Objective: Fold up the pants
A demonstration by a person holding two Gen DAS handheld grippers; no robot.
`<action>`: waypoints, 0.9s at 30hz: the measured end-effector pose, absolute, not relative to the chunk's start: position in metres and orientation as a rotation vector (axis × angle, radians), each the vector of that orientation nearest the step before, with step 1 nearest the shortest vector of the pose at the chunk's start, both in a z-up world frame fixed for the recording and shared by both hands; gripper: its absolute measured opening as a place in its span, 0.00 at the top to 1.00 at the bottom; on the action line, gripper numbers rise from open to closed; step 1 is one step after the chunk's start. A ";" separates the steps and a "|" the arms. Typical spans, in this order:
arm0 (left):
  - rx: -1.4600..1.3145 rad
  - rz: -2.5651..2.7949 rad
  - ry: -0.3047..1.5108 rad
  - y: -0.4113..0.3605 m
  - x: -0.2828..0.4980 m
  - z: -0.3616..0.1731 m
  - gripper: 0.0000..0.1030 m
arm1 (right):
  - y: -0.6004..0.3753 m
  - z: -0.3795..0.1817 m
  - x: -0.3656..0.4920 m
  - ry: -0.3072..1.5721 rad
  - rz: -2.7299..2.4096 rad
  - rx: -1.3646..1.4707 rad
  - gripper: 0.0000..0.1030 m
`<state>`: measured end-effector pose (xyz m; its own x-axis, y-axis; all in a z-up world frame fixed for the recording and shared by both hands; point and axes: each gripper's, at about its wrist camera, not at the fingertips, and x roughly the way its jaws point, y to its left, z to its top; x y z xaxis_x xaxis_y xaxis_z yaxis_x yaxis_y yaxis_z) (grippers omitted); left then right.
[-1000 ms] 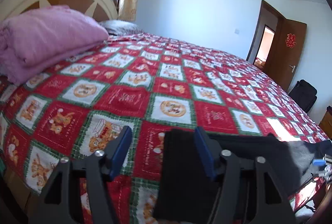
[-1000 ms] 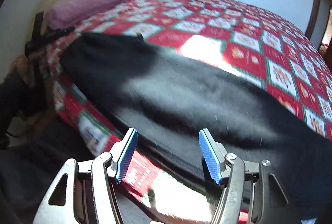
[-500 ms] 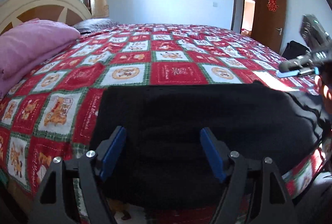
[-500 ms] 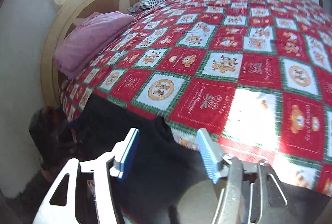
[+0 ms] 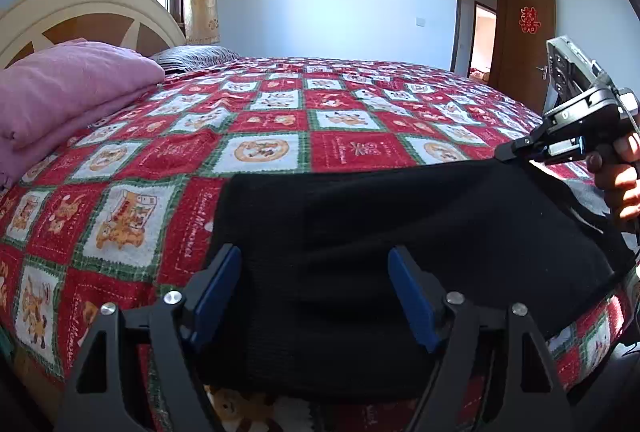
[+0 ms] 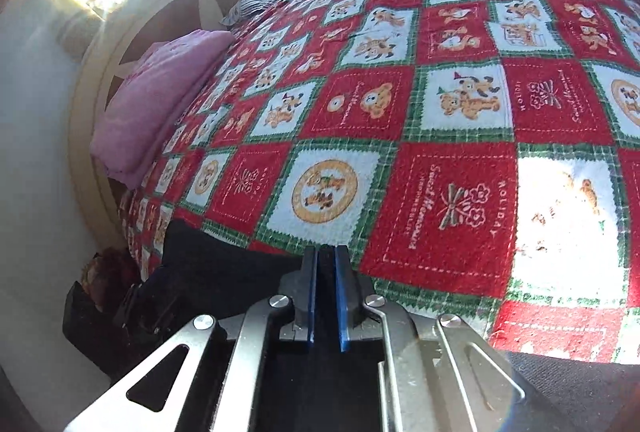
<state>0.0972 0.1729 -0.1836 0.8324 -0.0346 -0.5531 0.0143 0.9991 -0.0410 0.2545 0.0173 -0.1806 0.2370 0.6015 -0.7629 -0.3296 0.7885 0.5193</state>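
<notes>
i see the bed [image 5: 360, 119] filling both views, its red, white and green checked cover fleecy and printed with little bears. the black pants [image 5: 400, 252] lie flat along the near edge of it, a soft, matte knit, one end squared off at the left and the far end bunched under my right claw. a folded pink blanket [image 5: 60, 91] sits by the cream arched headboard [image 5: 80, 11], with a striped pillow [image 5: 192, 53] just behind it, all well apart from the pants. a brown door [image 5: 528, 35] stands open in the far wall.

my left claw [image 5: 316, 296] points down at a slant over the pants, its blue pads spread wide, a little wider than a moment ago; the cloth lies between them but they do not press on it. my right claw [image 6: 325, 296] tips down more steeply and has just snapped closed, pinching the far top edge of the pants between its pads. a hand [image 5: 620, 183] grips its handle.
</notes>
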 end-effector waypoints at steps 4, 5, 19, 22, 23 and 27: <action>0.002 -0.020 0.575 0.169 0.094 -0.187 0.21 | 0.022 -0.196 0.254 1.166 0.653 0.205 0.92; -0.001 -0.022 0.575 0.170 0.093 -0.187 0.21 | 0.019 -0.194 0.252 1.152 0.665 0.210 0.88; -0.087 0.065 0.630 0.179 0.089 -0.185 0.01 | -0.072 -0.180 0.150 1.114 0.597 -0.019 0.46; -0.028 0.044 0.596 0.159 0.085 -0.165 0.01 | -0.084 -0.177 0.137 1.059 0.613 -0.045 0.46; -0.010 0.018 0.579 0.151 0.083 -0.156 0.01 | -0.090 -0.174 0.134 1.061 0.606 -0.036 0.47; 0.047 -0.098 0.542 0.112 0.080 -0.131 0.01 | -0.144 -0.145 0.117 0.996 0.543 0.035 0.47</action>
